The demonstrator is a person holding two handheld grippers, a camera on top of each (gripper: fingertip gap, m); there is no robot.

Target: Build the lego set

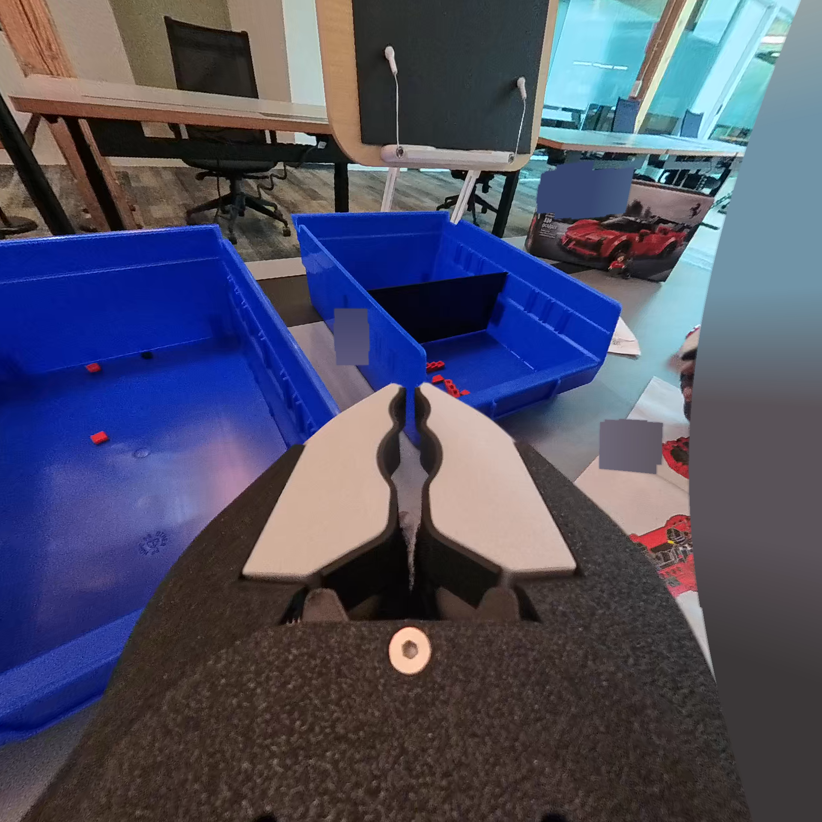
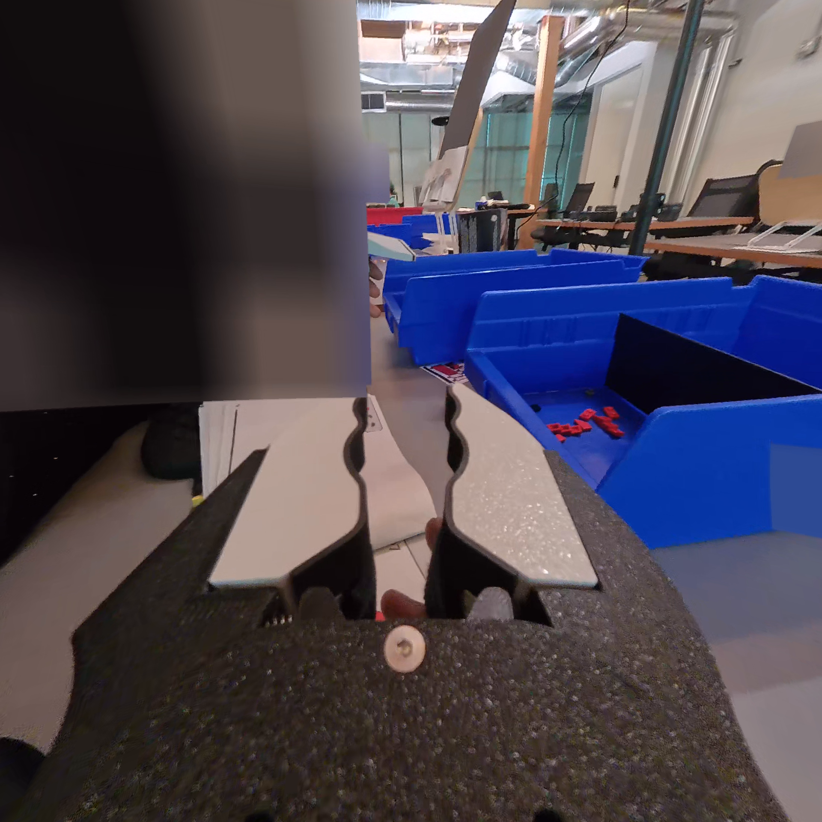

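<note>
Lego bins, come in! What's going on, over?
Left gripper nearly shut, empty. Right gripper open, empty. Red pieces in the divided bin, untouched. Nothing blocking.

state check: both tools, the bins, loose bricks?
left tool: nearly shut, nothing between the fingers
right tool: open, empty
large blue bin: nearly empty, a few bricks
divided blue bin: black divider upright
red bricks: loose on the divided bin's floor
</note>
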